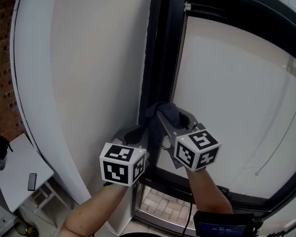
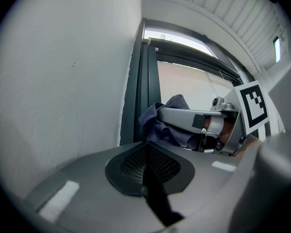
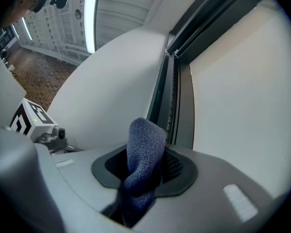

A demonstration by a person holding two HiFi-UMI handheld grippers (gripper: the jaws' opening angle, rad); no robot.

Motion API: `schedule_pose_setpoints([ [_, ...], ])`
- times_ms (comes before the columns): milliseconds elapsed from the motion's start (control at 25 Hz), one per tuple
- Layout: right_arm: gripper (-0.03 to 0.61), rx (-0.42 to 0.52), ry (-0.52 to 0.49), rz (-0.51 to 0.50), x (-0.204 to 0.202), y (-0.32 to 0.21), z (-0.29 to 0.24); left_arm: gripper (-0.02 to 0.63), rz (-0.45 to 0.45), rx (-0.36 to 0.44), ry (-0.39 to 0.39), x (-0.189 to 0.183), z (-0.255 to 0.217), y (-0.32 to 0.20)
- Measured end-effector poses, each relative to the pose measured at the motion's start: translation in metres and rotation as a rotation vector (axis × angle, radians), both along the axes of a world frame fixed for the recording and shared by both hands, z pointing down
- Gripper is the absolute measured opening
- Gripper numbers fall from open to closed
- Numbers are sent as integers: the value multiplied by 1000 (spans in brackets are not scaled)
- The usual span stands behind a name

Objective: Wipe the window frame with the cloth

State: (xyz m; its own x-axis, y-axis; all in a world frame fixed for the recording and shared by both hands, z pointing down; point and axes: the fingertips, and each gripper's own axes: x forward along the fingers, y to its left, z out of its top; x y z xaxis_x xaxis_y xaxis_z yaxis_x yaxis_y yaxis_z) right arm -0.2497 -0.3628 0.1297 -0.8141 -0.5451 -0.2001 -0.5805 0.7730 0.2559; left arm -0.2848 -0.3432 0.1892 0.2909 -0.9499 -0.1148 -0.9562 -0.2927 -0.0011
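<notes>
Right gripper (image 3: 141,176): fingers clenched on the cloth (image 3: 145,140), which stands up between them in a folded hump.
Left gripper (image 2: 146,168): fingers pressed together with nothing in them, parked just beside the frame's lower part.
Cloth: blue-grey, soft, with a looped, towel-like weave. It is bunched against the low end of the window frame (image 1: 160,58).
Frame: dark, hard and smooth-looking, with narrow upright ridges and channels.
Beyond: matte white wall (image 1: 98,58) to the left, pale pane (image 1: 237,98) to the right.
Slip risk: only a fold is pinched, so drag along the ridges could tug the cloth loose.
Scrape risk: if the hump flattens, the hard fingertips may rub the frame.
Missed-dirt risk: a thick bunch probably bridges the channels instead of reaching into them.
</notes>
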Motion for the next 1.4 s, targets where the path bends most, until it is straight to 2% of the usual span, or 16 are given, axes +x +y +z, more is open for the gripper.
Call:
schedule_pose_setpoints([
  [280,130,70,-18,-26,-1,1,-31,-8,16,20,-7,7,-13,-9],
  [520,130,137,-32,-31,1,4,-70,-8,3,75,-17,8,-47,-8],
  [920,130,213,-57,-26,-2,4,-119,-6,32,155,-23,20,-100,-3],
  [1400,130,291,-85,-16,-4,5,-183,-8,-9,252,-57,19,-159,-5],
])
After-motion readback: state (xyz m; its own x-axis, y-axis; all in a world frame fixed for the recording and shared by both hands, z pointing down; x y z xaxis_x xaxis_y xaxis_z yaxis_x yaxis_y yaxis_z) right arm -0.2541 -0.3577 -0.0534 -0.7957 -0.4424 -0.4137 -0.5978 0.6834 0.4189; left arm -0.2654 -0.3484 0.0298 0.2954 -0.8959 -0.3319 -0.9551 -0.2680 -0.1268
